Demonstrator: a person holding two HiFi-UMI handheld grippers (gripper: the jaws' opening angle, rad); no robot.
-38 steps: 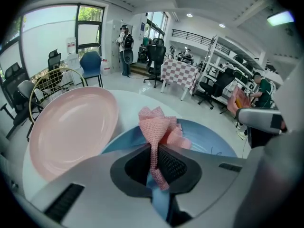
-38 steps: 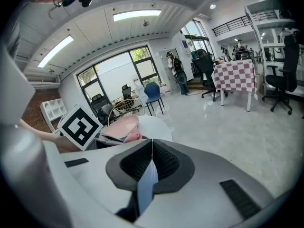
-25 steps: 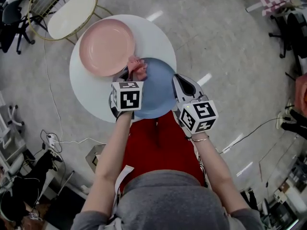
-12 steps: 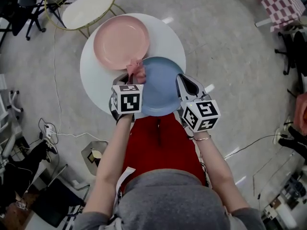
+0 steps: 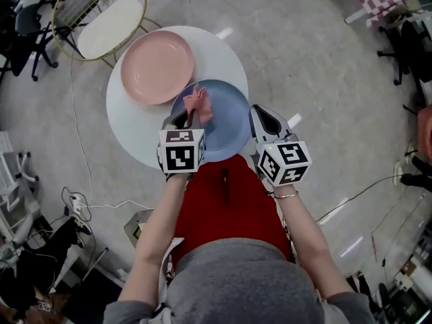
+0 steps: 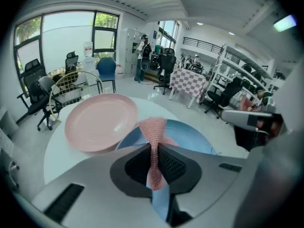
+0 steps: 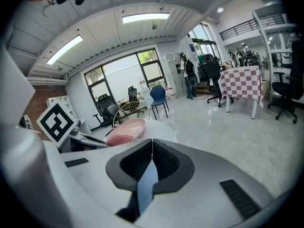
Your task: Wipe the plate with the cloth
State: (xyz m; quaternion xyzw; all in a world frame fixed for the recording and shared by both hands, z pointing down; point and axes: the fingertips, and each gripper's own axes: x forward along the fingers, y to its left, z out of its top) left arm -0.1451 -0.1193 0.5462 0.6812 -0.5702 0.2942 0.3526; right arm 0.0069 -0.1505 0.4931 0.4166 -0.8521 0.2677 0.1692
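Note:
A blue plate (image 5: 228, 125) lies on the near side of a round white table (image 5: 131, 130). My right gripper (image 5: 260, 118) is shut on its right rim; the rim shows as a thin blue edge (image 7: 147, 182) between the jaws. My left gripper (image 5: 188, 119) is shut on a pink knitted cloth (image 5: 198, 102). The cloth hangs over the plate's far-left part. In the left gripper view the cloth (image 6: 153, 129) stands up between the jaws, with the blue plate (image 6: 192, 136) behind it. I cannot tell whether the cloth touches the plate.
A pink plate (image 5: 156, 67) sits on the table's far left, close to the blue one. A gold wire chair with a white seat (image 5: 108, 19) stands beyond the table. Office chairs and a checkered table (image 6: 186, 82) stand further off.
The left gripper has carried the cloth a little inward from the blue plate's far-left rim. The right gripper keeps its hold on the rim. The head camera has shifted.

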